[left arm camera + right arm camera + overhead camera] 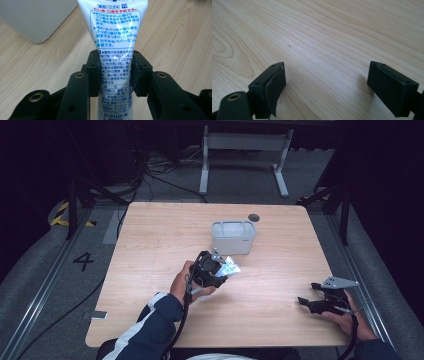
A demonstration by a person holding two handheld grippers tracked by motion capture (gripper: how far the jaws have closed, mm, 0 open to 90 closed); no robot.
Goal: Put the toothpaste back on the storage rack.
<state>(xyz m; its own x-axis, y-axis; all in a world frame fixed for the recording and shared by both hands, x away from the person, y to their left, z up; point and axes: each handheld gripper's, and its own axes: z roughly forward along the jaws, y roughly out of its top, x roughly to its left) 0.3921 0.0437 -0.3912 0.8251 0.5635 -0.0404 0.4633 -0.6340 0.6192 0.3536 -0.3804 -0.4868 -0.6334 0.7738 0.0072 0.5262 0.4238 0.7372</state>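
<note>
A white toothpaste tube (115,30) with blue Japanese print sticks out between the two black jaws of my left gripper (115,72), which is shut on it; both pads press the tube's sides. From above, the left gripper (220,272) holds the tube (230,266) a little off the table, just in front of a white plastic bin (233,237). My right gripper (325,82) is open with bare wood between its jaws. It rests near the table's right front edge (312,302).
The white bin (35,17) stands close behind the tube, to its left in the left gripper view. A small dark round object (254,217) lies at the wooden table's (150,250) far side. A small device (99,315) sits by the front left corner.
</note>
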